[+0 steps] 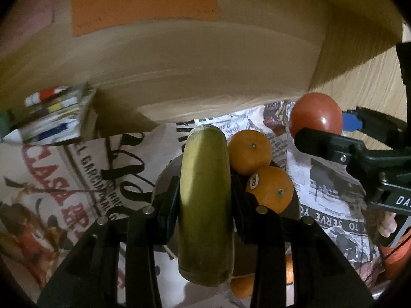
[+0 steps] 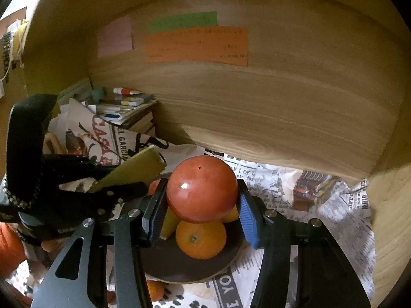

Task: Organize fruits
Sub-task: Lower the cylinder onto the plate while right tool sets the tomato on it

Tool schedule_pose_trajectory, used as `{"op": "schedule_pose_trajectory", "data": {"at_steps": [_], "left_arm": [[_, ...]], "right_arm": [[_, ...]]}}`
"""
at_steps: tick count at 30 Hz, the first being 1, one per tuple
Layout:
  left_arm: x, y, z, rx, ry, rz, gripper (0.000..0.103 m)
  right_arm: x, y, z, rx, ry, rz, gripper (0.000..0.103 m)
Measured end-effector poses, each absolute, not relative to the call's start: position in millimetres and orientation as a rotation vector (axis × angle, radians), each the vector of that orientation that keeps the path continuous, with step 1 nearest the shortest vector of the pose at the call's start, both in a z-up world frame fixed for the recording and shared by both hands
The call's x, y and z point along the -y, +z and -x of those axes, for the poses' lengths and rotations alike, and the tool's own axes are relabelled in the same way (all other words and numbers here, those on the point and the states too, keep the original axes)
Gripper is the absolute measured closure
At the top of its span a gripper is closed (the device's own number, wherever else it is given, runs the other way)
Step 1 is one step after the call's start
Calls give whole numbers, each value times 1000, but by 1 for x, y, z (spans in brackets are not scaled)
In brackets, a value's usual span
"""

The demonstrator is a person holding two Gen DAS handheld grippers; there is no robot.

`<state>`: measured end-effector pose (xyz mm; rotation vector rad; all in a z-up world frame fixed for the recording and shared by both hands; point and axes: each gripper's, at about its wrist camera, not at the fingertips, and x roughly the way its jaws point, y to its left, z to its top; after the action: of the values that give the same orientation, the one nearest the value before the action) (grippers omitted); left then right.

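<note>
Fruit is mid-transfer on both sides. Left tongs (image 1: 205, 192) clamp a long green cucumber (image 1: 205, 200) around its middle, so it balances lengthwise above the dark plate (image 2: 179, 269). Right tongs (image 2: 203, 202) pinch a red tomato (image 2: 202, 188) between blue pads (image 2: 246, 218), holding it over an orange (image 2: 201, 238) on that plate. Newspaper (image 2: 334, 218) lines the tabletop beneath, probably to keep it clean. I judge both pieces are headed for the plate, where two oranges (image 1: 249, 151) already sit together.

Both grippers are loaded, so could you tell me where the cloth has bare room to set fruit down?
Free: printed cloth right of the dark plate, toward the wooden wall. Crowded: the plate's oranges, and the book stack at left.
</note>
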<state>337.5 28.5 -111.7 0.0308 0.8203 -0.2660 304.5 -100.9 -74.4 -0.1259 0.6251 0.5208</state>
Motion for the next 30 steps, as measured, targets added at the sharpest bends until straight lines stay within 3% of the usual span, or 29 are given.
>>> {"op": "schedule_pose_trajectory", "data": {"at_steps": [12, 30], "left_arm": [[-11, -140, -355, -880, -292, -109, 66], [-36, -105, -317, -775, -252, -82, 64]], "right_arm": [[103, -94, -325, -686, 509, 102, 56], [91, -92, -316, -701, 539, 140, 55]]}}
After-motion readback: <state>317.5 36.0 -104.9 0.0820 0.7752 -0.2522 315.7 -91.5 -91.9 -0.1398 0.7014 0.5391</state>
